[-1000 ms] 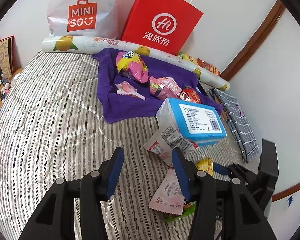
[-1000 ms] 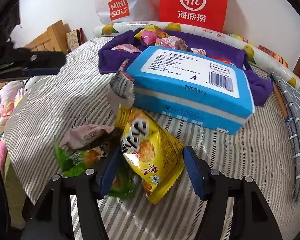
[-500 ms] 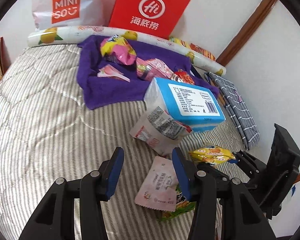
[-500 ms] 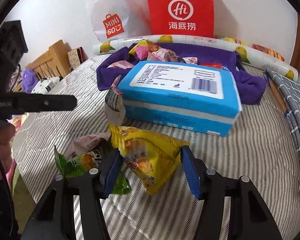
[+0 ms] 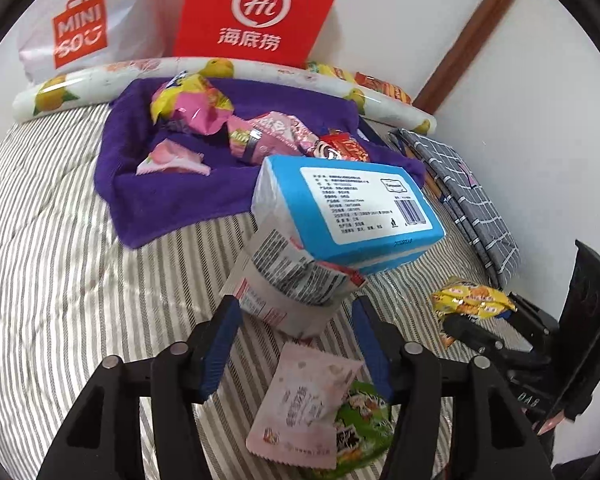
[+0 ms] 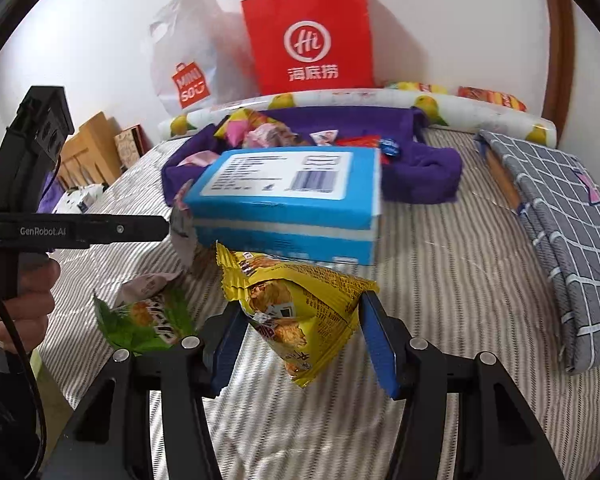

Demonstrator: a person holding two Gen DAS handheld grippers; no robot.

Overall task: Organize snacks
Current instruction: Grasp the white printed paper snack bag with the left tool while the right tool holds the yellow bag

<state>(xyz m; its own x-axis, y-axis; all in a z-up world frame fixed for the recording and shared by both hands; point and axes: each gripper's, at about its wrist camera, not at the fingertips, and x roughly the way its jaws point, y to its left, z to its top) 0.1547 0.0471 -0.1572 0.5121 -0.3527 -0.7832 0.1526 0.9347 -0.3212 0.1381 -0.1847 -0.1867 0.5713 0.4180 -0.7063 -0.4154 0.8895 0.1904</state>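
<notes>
My right gripper (image 6: 298,320) is shut on a yellow snack bag (image 6: 300,304) and holds it above the striped bed; the bag also shows in the left wrist view (image 5: 472,300). My left gripper (image 5: 294,320) is open, its fingers on either side of a white-and-red snack packet (image 5: 288,288) that lies under the edge of a blue tissue pack (image 5: 348,208). A pink packet (image 5: 304,396) and a green snack bag (image 5: 364,424) lie between the left fingers, nearer the camera. Several snacks lie on a purple towel (image 5: 168,196) at the back.
A red paper bag (image 5: 256,12) and a white MINISO bag (image 5: 80,28) stand against the wall behind a rolled fruit-print mat (image 5: 100,84). A grey checked folded cloth (image 6: 560,232) lies along the bed's right side. Wooden furniture (image 6: 92,148) stands left of the bed.
My right gripper has closed on the yellow bag and lifted it off the bed. My left gripper has moved forward, up to the white-and-red packet.
</notes>
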